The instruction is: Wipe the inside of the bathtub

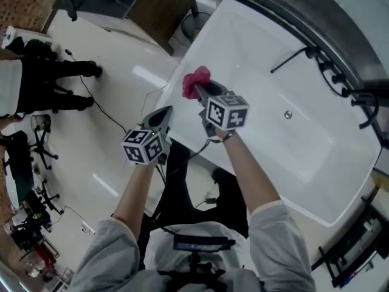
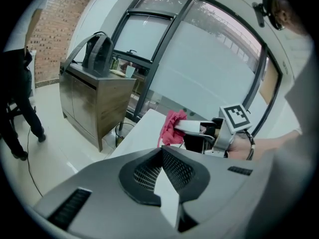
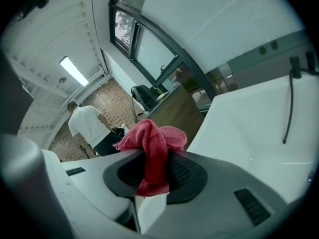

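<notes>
A white bathtub (image 1: 316, 163) lies slantwise across the head view, with a drain (image 1: 288, 114) in its floor. My right gripper (image 1: 198, 90) is shut on a red cloth (image 1: 196, 79) and hangs over the tub's near end; the cloth (image 3: 152, 148) bunches up between its jaws in the right gripper view. My left gripper (image 1: 163, 115) hovers just outside the tub's rim, jaws shut with nothing between them. The left gripper view shows the red cloth (image 2: 172, 127) and the right gripper (image 2: 187, 127) ahead.
A black faucet pipe (image 1: 292, 58) and black taps (image 1: 364, 102) sit along the tub's far side. A wooden cabinet (image 1: 161, 8) and a bin (image 1: 193, 24) stand beyond the tub's end. A person (image 1: 36, 84) stands at left; cables (image 1: 109, 117) cross the floor.
</notes>
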